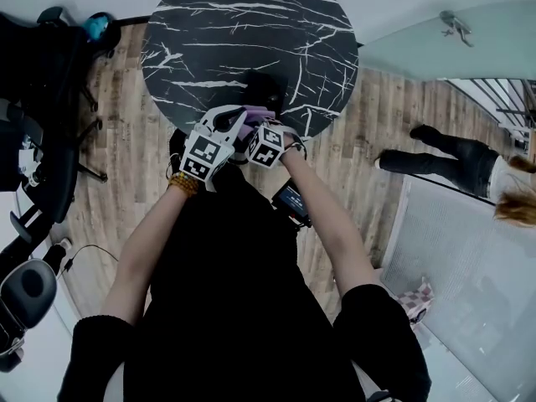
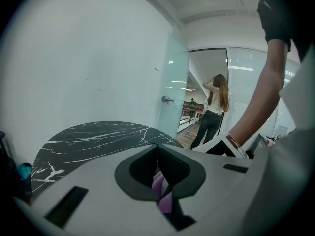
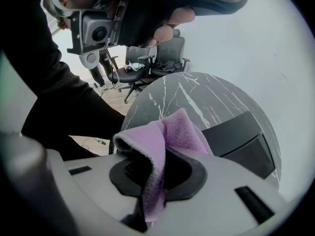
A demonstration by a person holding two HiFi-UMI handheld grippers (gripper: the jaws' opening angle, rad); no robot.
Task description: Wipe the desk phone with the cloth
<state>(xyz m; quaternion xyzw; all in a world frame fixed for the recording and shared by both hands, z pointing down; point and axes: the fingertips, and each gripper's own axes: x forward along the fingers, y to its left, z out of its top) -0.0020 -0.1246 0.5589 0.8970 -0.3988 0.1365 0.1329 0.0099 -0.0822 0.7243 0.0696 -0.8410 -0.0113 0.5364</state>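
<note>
The right gripper view gives the clearest look at the cloth (image 3: 174, 132). It is lilac and fleecy, folded into a hump whose peak points to 12 o'clock, and the right tongs (image 3: 156, 178) are closed on its lower fold. The left gripper view shows only a lilac sliver, pinched between the closed left tongs (image 2: 160, 183). So both pairs hold the same cloth, which the head view confirms: the two grippers meet just short of the counter's near rim with the cloth bunched between them.

Only the right gripper view shows the desk phone (image 3: 241, 141) with any shape. It is a dark slab with a sloped face, lying on the counter (image 1: 226, 32) at 3 o'clock of the cloth and just behind it. Its long axis seems to run from 9 to 3 o'clock, though no keys or handset can be made out. In the head view it is a dark lump near the counter's near edge, just beyond the tongs.

The counter is round, of black marble with white veins, and stands on a wooden plank floor (image 1: 377, 115) against a white wall (image 2: 88, 63). Office chairs (image 3: 165, 58) stand past the counter at 11 o'clock in the right gripper view. In the left gripper view a frosted glass door (image 2: 172, 87) stands at 1 o'clock, with a person (image 2: 212, 112) beyond it, back turned.
</note>
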